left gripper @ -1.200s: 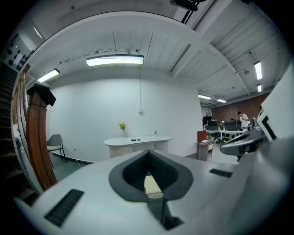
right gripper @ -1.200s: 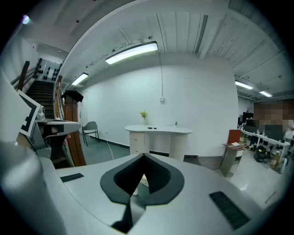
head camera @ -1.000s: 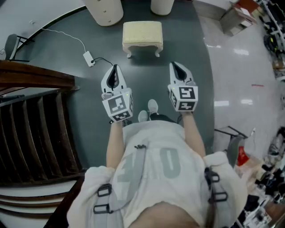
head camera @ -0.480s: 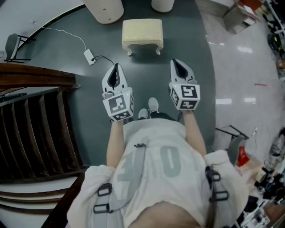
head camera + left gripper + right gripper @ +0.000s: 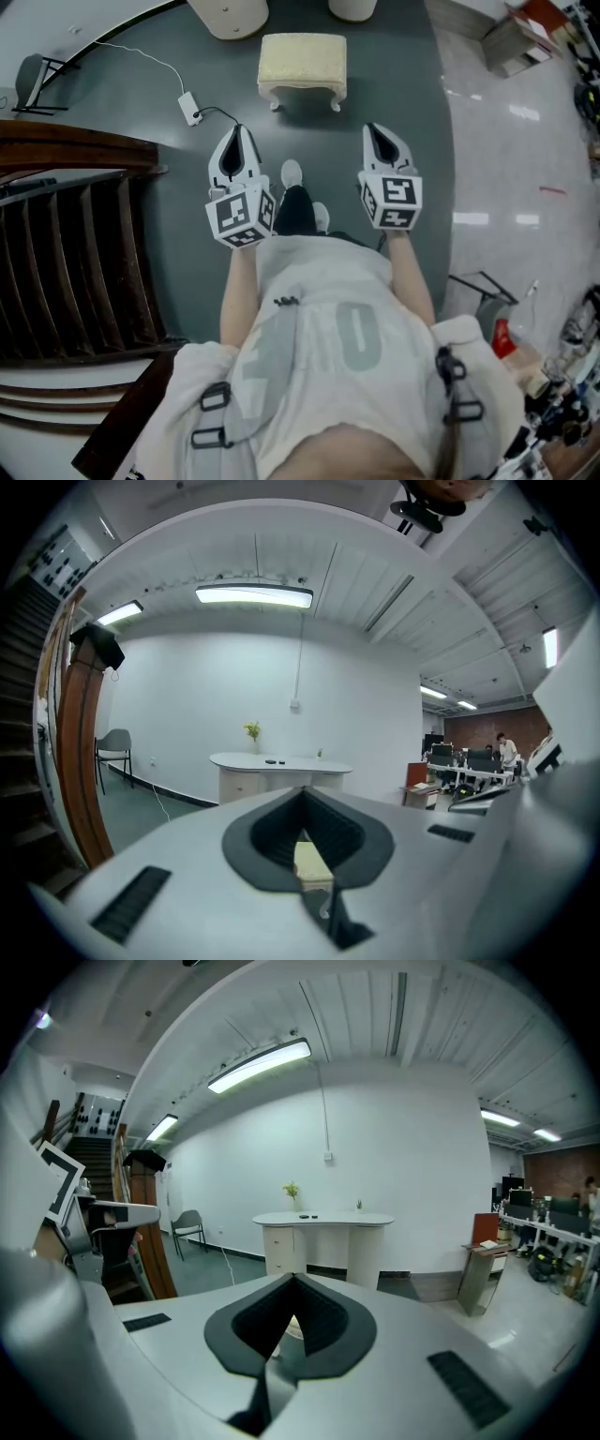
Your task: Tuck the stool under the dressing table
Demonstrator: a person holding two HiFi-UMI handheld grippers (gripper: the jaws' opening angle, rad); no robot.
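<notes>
Stool (image 5: pixel 302 64) stands ahead of both grippers, well apart from them, just in front of the dressing table (image 5: pixel 228 14) and not yet tucked under. In the last second the person has stepped forward, and a shoe (image 5: pixel 292 173) now shows between the grippers, so this looks like the approach. Left of the left gripper (image 5: pixel 235 141), whose jaws are together and empty, runs a wooden stair rail (image 5: pixel 75 150), with a cable adapter (image 5: pixel 190 108) ahead-left. Dark floor (image 5: pixel 309 131) lies open straight ahead. The right gripper (image 5: pixel 377 139) is likewise closed on nothing.

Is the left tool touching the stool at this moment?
Apart. The head view shows bare dark floor between the left tool and the stool.
</notes>
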